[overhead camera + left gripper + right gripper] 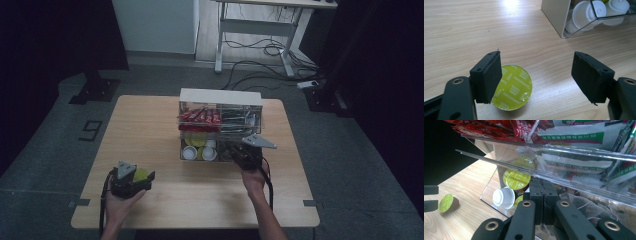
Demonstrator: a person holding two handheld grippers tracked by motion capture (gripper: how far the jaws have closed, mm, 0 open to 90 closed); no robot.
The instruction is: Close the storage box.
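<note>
At seven o'clock on the table (150, 125) we find the green capsule (512, 87) lying foil-up between the parted jaws of the left gripper (541, 77), seemingly released, while the right gripper (542, 195), jaws together, steadies the organizer (220, 97).

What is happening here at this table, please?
A person holds a gripper in each hand at a wooden table. The left gripper is open above a yellow-green coffee capsule that lies on the table, apart from the pads. The right gripper is shut, its jaws pressed together, at the front of the clear organizer, which holds more capsules, red packets and green-and-white sachets.
</note>
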